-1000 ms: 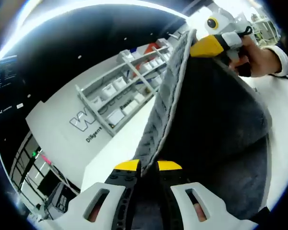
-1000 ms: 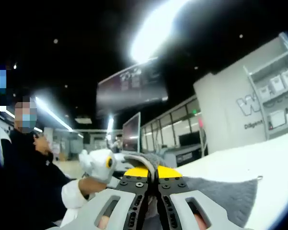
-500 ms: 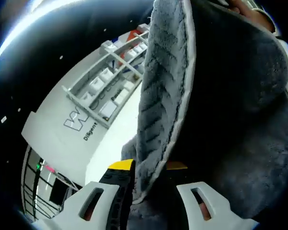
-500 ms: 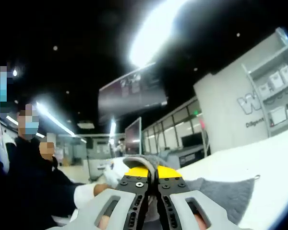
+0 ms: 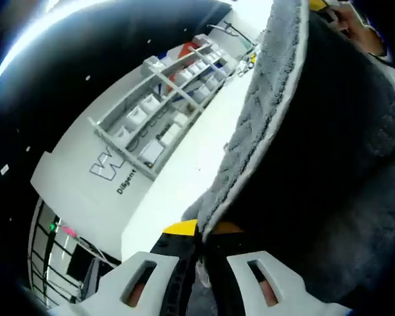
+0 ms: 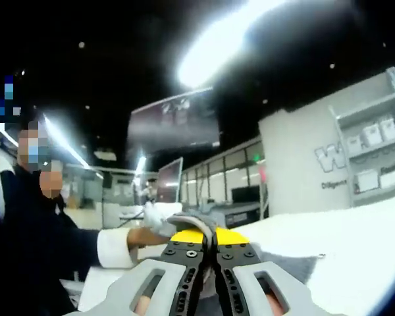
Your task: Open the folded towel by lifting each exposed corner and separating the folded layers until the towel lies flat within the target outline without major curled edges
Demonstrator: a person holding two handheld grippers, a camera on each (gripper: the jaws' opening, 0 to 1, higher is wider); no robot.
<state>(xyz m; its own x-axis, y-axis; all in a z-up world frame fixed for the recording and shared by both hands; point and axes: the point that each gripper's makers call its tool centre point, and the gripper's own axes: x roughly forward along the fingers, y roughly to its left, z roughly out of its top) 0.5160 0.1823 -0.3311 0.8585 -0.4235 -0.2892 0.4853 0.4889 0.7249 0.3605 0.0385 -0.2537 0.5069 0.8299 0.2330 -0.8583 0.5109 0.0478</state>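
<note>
**Towel held aloft by two grippers, one hemmed edge strung between them**

Left gripper [image 5: 201, 232]: we found its jaws closed on the towel [image 5: 329, 164], the pale hem caught between the yellow tips. From that pinch the hem ran up and away to the top right of the left gripper view, where we noted a scrap of yellow and a hand [image 5: 355, 23], apparently the other gripper's end, though cut off by the edge.

Right gripper [image 6: 209, 236]: jaws closed on a bunched fold of towel [image 6: 276, 263], grey cloth trailing off to the right over the white table [image 6: 355, 230].

Governing relation: the long axis of the held edge lay from one gripper to the other, the cloth hanging off it. We judged both grippers equally engaged; drawing them apart along that line should flatten it.

Not made out: the target outline, the towel's lower corners, and how many layers stayed folded. The dark inner face hid its own creases.

Beyond: shelves [image 5: 164, 99], a person [image 6: 33, 217] at left.
</note>
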